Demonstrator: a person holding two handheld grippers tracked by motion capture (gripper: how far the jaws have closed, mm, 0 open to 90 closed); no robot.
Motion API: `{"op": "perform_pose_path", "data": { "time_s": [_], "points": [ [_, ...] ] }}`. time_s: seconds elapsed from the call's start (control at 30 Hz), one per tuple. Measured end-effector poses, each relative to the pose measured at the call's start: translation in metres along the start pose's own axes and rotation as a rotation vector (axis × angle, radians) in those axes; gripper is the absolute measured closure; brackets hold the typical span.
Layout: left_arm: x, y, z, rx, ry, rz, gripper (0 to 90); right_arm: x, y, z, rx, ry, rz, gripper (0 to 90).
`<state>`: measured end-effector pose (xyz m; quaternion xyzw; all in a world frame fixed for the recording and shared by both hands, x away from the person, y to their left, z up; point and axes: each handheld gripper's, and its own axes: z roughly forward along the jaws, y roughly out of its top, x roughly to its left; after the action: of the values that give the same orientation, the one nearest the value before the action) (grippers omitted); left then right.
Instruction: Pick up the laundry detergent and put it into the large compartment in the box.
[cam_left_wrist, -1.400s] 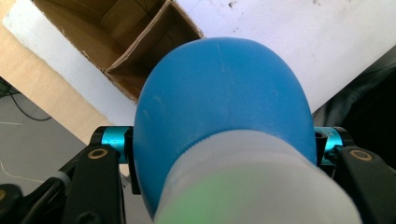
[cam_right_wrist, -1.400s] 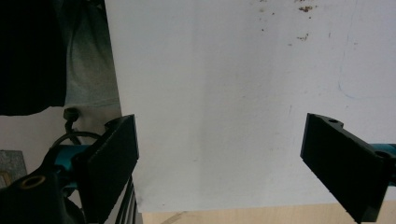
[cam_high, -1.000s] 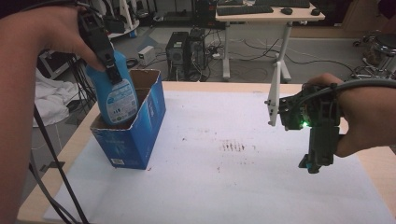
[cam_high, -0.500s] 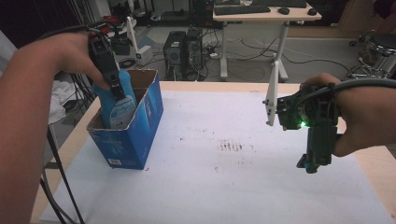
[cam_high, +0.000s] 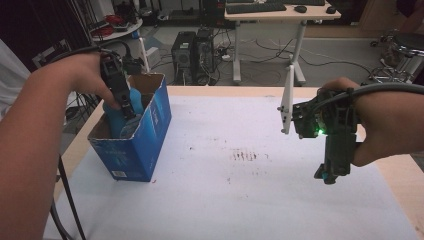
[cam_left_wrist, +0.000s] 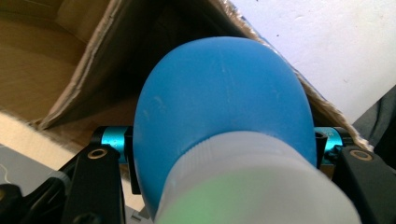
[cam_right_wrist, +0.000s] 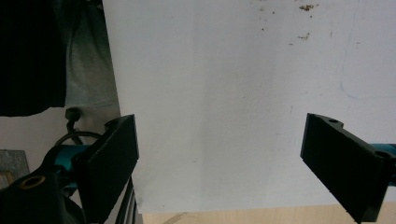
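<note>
A blue bottle with a grey-white cap end stands partly down inside an open blue cardboard box at the table's left. My left gripper is shut on the bottle, its black jaws at both sides of the blue body, and the box's brown inside lies beyond. My right gripper hangs over the white sheet at the right, pointing down. Its two black jaws stand wide apart with nothing between them, the bare sheet below.
Brown smudges mark the middle of the sheet. The wooden table edge runs along the right and far side. Beyond it are a desk, computer towers and cables on the floor. A white plate sticks up from the right gripper.
My left gripper has lowered the blue bottle deeper into the box, and the box now sits a little farther right. The right gripper has barely moved.
</note>
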<state>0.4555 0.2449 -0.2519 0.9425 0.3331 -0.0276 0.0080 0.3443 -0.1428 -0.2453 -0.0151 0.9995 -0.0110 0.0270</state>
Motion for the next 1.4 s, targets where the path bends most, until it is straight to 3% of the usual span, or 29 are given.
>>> {"op": "perform_pose_path", "data": {
  "time_s": [0.23,0.5,0.7,1.0,1.17,1.4],
  "points": [
    [0.001,0.0,0.015,0.003,-0.004,0.032,39.1,0.0,-0.001,0.0,0.001,0.0,0.009,10.5],
    [0.003,-0.004,0.028,-0.004,-0.018,-0.001,39.0,0.0,-0.001,0.0,0.0,0.0,0.008,10.5],
    [0.002,-0.005,0.039,0.009,-0.021,0.018,38.9,0.0,0.0,0.0,-0.003,-0.002,0.003,10.5],
    [0.005,-0.01,0.039,-0.002,-0.034,0.012,38.1,0.0,-0.003,-0.001,-0.002,-0.002,0.009,10.5],
    [0.005,-0.01,0.038,0.005,-0.007,0.017,31.8,0.0,-0.002,-0.001,0.0,-0.003,0.011,10.5],
    [0.006,-0.011,0.035,0.001,-0.007,0.021,29.2,0.001,-0.001,0.0,-0.003,-0.004,0.013,10.5]
  ]
}}
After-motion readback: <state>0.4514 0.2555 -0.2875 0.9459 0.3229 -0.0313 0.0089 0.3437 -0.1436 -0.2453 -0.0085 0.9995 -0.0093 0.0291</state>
